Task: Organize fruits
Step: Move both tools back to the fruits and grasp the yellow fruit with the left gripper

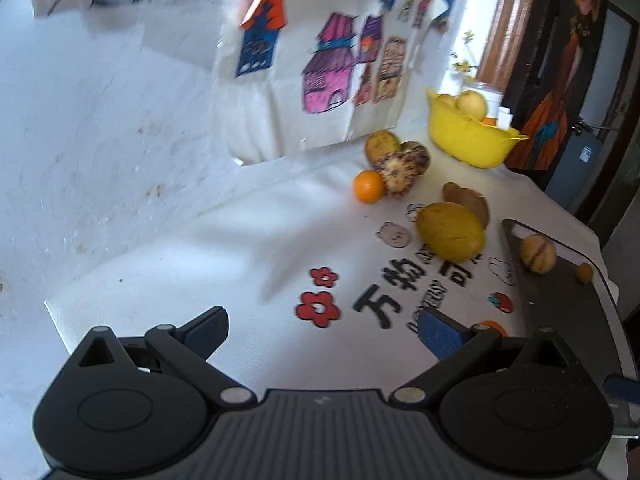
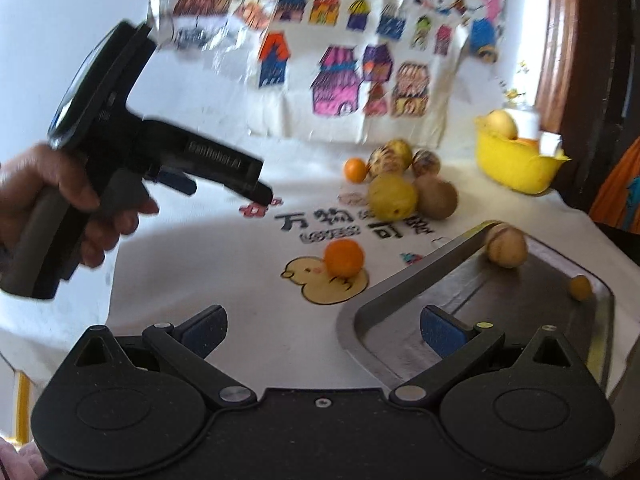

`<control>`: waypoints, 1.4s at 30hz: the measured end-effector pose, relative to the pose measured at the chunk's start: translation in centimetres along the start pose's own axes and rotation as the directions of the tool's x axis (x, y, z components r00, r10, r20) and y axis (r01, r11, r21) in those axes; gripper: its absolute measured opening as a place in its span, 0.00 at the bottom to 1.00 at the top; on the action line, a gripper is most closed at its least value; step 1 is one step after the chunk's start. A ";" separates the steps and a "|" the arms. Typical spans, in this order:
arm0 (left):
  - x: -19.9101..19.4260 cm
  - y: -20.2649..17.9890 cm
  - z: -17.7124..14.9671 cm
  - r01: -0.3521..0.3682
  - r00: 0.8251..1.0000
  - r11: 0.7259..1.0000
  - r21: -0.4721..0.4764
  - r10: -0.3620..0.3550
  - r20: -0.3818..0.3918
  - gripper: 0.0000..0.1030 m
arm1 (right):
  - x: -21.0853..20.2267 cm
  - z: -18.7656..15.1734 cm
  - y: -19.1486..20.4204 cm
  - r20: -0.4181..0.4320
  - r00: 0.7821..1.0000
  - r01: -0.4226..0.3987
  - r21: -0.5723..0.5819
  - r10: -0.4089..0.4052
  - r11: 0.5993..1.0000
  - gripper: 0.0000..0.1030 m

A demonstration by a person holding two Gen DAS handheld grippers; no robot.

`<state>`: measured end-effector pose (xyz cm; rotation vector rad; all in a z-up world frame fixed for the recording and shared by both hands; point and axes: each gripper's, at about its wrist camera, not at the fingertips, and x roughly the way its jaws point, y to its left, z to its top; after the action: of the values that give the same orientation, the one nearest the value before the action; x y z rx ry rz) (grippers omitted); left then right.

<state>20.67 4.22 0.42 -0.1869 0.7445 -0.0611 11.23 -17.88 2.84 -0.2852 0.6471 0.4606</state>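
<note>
Both hand-held grippers, left [image 1: 322, 330] and right [image 2: 322, 330], hover spread and empty; the orange [image 2: 344, 258] near the tray [image 2: 404, 280] seems the next pick.

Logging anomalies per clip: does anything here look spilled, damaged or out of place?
Nothing spilled or damaged. Fruit is loose on the white tablecloth, including an orange on the duck print; only two pieces lie in the grey tray.

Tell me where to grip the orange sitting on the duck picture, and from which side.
Grip the orange across its widest middle, coming from the near side, probably with the open right gripper. It is round and stands alone on the cloth, with the tray rim to its right, so either side of it is free.
</note>
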 end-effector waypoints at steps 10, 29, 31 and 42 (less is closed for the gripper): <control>2.2 0.6 2.2 0.072 0.997 0.997 0.030 -0.072 -0.022 1.00 | 3.3 1.8 0.4 -0.029 1.000 0.006 -0.093 -0.009 0.996 0.99; 9.9 -6.0 5.9 0.287 0.957 0.955 0.073 -0.281 -0.076 1.00 | 8.6 3.5 -1.6 -0.027 1.000 -0.007 -0.161 0.003 0.987 0.83; 10.6 -6.6 6.1 0.296 0.953 0.953 0.068 -0.290 -0.088 1.00 | 8.9 3.5 -1.8 -0.038 0.999 -0.014 -0.151 0.008 0.988 0.78; 12.6 -8.2 6.7 0.296 0.950 0.955 0.022 -0.291 -0.114 0.97 | 9.6 3.7 -2.5 -0.059 0.998 -0.035 -0.064 0.032 0.997 0.66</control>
<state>34.58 -4.33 -1.61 -0.2577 0.8195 -0.3720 21.12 -15.51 -0.10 -0.3511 0.6950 0.5079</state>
